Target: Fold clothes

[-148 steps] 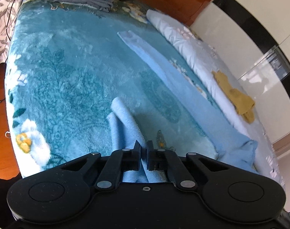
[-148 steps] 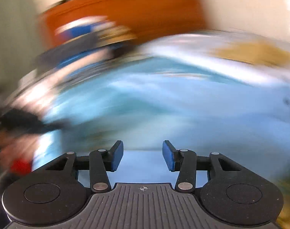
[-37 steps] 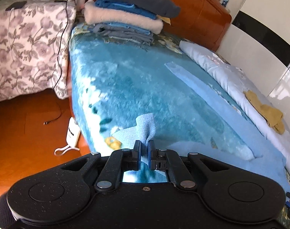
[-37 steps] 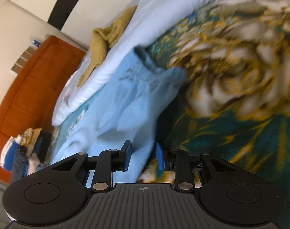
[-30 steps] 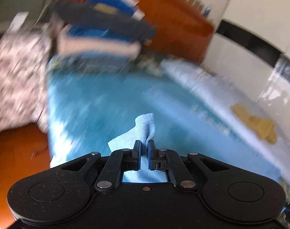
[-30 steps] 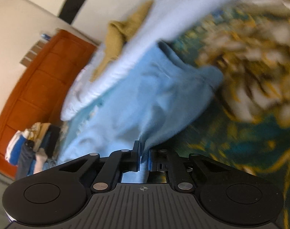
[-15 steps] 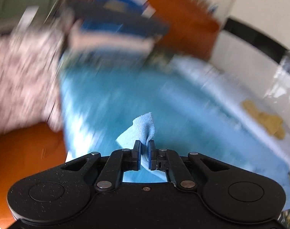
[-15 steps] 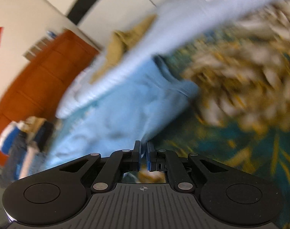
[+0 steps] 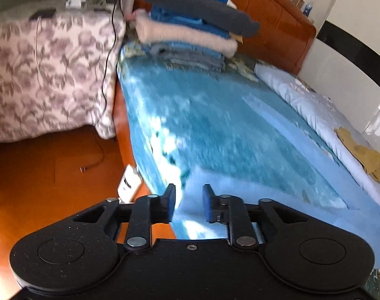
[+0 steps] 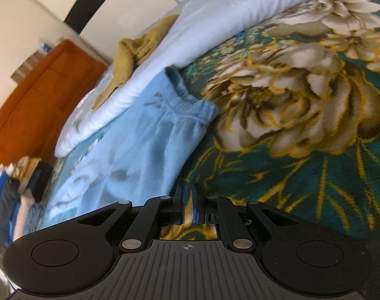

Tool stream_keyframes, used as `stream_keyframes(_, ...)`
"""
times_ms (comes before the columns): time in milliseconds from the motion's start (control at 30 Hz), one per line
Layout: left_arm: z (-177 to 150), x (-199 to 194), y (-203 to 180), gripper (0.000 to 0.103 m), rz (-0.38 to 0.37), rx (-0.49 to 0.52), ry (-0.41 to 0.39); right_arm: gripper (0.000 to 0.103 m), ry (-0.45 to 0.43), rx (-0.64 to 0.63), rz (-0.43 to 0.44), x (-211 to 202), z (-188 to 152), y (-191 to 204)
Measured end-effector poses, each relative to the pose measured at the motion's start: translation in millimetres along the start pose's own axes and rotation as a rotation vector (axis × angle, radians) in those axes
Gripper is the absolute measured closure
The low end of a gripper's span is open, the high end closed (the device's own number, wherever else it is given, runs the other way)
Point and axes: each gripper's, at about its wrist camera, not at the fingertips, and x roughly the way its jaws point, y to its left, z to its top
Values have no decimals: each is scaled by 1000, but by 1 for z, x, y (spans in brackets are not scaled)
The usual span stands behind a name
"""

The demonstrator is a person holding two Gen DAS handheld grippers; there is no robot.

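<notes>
— Light-blue trousers (image 10: 140, 140) spread flat along the bed (image 9: 215, 130), waistband beside the pale pillow (image 10: 195, 30).
— And the left hand-held gripper (image 9: 188, 206)?
— Released, jaws apart over the trouser hem at the bed's edge.
— Right hand-held gripper (image 10: 188, 203)?
— Nearly clenched, a narrow gap between the pads, just beside the trousers' edge; gripping nothing visible.
— Folded stack (image 9: 192, 25) piled by the headboard.

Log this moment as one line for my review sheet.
task: fold clothes | left claw: open, empty | right claw: nearly shut, empty | light blue trousers: flat on blanket | stage: between grasps
</notes>
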Motion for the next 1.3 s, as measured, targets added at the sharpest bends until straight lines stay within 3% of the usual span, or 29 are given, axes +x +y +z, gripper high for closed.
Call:
stream_keyframes(67,8,3,-5,73,-10,5,-2,87,-3,38,10,4,5,-3)
stream_keyframes(267,13,21,-31,68,-87,23,17,76,-7,111,44,21,20,-4)
stream_keyframes(400,7,28,-49,67,-126,58,37,75,-15,165,65,26,26,-5)
stream_keyframes(567,3,31,-58,63,-134,88,36,73,-89,187,43,10,26,-12)
stream_keyframes(800,6,38,-59,63,-137,74,56,72,-66,258,71,36,34,-17)
stream_keyframes(900,6,37,-59,62,-136,70,56,79,-61,252,77,47,35,-7)
stream_keyframes(933,5,37,-58,62,-135,69,56,89,-57,239,76,50,36,-3)
stream_keyframes(1000,5,38,-58,62,-132,68,59,97,-54,211,65,53,37,5)
stream_keyframes(1200,5,36,-59,61,-133,80,61,101,-187,174,-1,21,49,6)
stream_keyframes(1300,5,37,-57,57,-127,88,61,101,-200,188,-30,13,57,-6)
